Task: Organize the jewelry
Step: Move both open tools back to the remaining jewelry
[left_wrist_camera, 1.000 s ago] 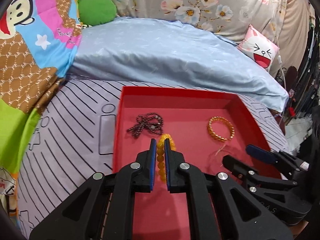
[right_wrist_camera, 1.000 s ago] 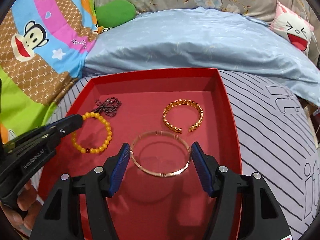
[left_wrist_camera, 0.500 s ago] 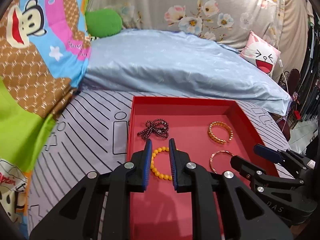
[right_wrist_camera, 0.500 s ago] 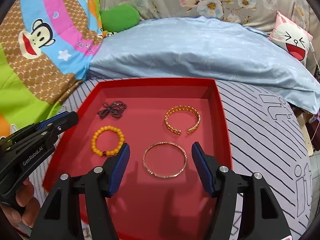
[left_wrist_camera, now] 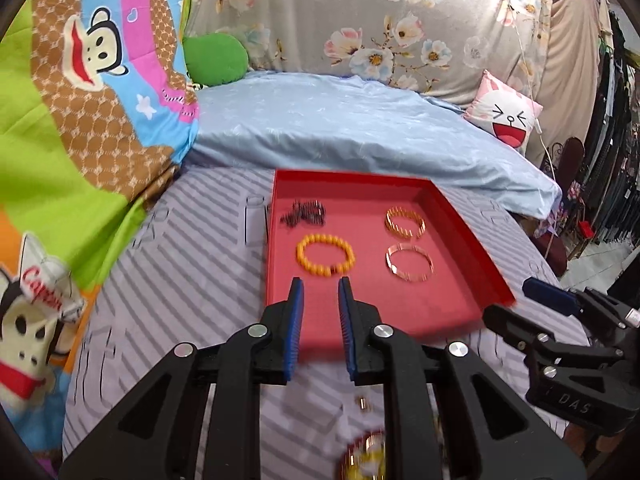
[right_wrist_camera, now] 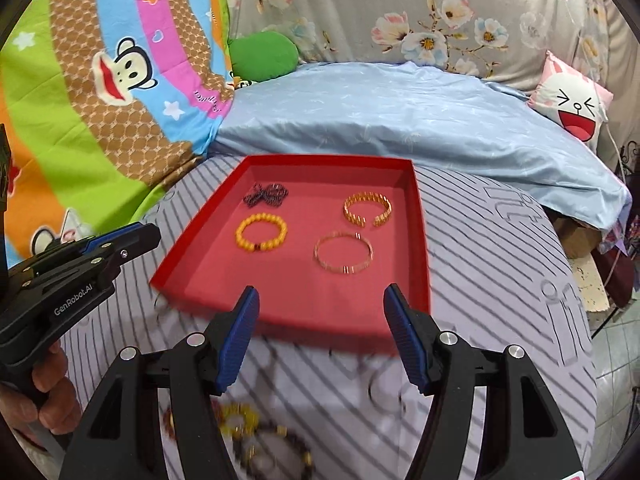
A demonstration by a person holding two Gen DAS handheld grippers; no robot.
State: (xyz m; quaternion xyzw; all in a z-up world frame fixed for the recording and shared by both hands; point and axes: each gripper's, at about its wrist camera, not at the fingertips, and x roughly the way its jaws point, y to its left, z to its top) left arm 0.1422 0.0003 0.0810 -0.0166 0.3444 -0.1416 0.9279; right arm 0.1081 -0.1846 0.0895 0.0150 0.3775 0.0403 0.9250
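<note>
The near strip of the red tray (right_wrist_camera: pixel 208 280) floor lies bare, in front of the yellow bead bracelet (right_wrist_camera: pixel 262 232) and thin bangle (right_wrist_camera: pixel 343 255). Loose jewelry (right_wrist_camera: pixel 256 432) crowds the striped bed (right_wrist_camera: pixel 500 280) directly under both tools.

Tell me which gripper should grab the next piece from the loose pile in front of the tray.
Probably the right gripper: its jaws are wide open, and the blurred loose jewelry pile lies just below them. The left gripper is open too, but narrower.
</note>
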